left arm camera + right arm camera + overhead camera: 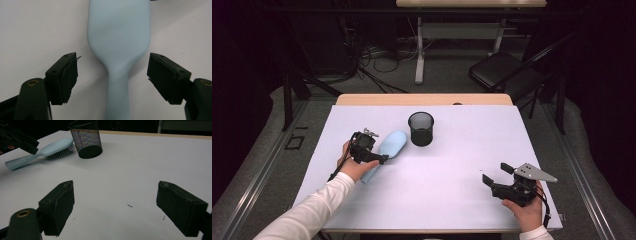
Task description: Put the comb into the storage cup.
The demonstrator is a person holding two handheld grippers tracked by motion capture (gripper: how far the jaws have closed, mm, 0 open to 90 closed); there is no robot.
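Left gripper view: open left tongs [112, 75] straddle hairbrush [118, 37] neck

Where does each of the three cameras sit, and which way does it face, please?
High view: above the person's side, looking forward and down at the table; forearms and both grippers show.
Left gripper view: on the left gripper, facing down at the brush; its open jaws show.
Right gripper view: on the right gripper, facing across the table; its open jaws show.
Shared: all three show the brush; two the cup.

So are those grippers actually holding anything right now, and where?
Nothing is held. The left gripper is open around the hairbrush where handle meets head, jaws not touching. The right gripper is open over bare table.
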